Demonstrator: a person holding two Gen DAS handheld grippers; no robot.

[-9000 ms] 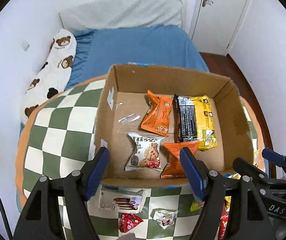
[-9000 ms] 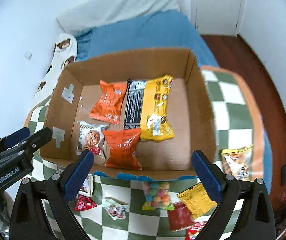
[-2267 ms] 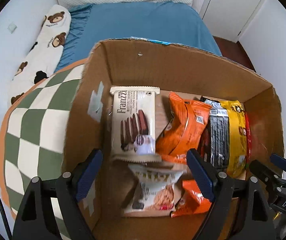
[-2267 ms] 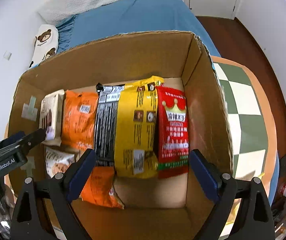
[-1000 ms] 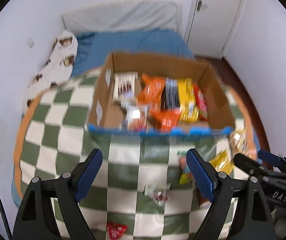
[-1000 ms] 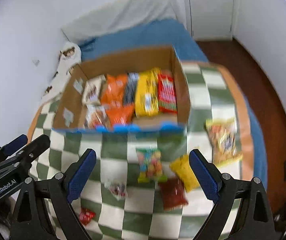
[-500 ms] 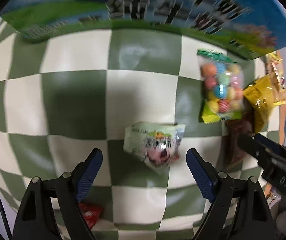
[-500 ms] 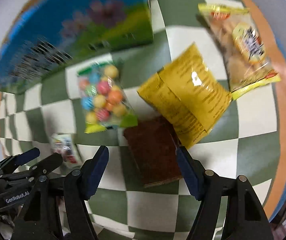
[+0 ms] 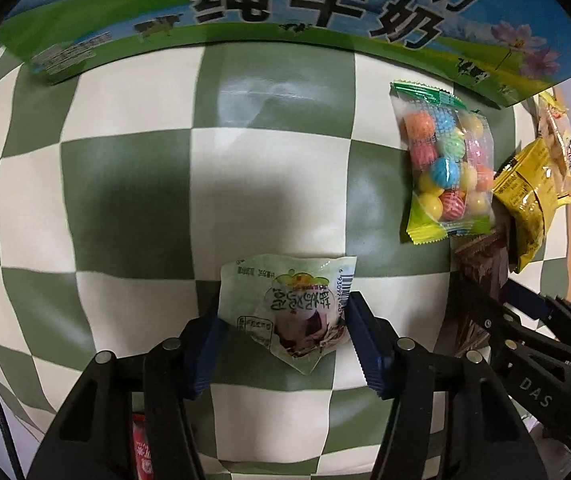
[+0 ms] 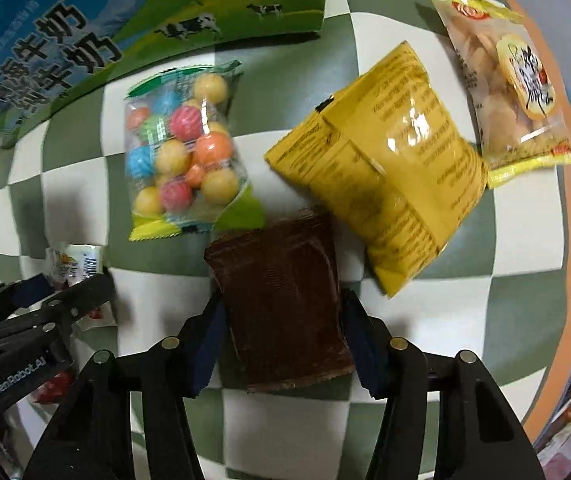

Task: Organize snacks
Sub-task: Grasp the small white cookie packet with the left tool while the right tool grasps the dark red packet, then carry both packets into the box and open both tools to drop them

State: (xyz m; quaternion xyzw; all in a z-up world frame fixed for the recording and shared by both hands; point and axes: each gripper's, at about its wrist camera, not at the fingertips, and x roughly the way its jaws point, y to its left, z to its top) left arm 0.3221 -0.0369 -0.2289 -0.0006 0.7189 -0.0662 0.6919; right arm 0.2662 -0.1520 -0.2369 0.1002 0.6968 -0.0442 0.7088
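Left gripper (image 9: 285, 334) low over the checked worktop (image 9: 133, 184); its fingers (image 9: 359, 332) are closed in against both sides of a small pale-green packet (image 9: 291, 312). Packet lies flat on the cloth, print upside down to the camera, one corner pointing back toward the gripper (no clear long axis; it is roughly square).

Right gripper (image 10: 279, 330) likewise down at the cloth, fingers (image 10: 209, 332) pressed to the two long edges of a brown packet (image 10: 281, 304). Brown packet flat, long axis running away from the gripper, tilted slightly left at the far end.

Beyond the brown packet:
- bag of coloured candy balls (image 10: 185, 152), to its far left, long axis pointing away toward the box, lower edge just overlapping the brown packet's far corner.
- yellow bag (image 10: 385, 176), far right, lying diagonally, near end touching or almost touching the brown packet.
- clear bag of pale crackers (image 10: 505, 84) with yellow ends, at the orange edge of the cloth, partly tucked beside the yellow bag.

Printed side of the box (image 9: 245, 12) (blue sky, green field, large black characters) stands across the far side. A small red packet (image 9: 141, 448) shows under the left gripper's frame.
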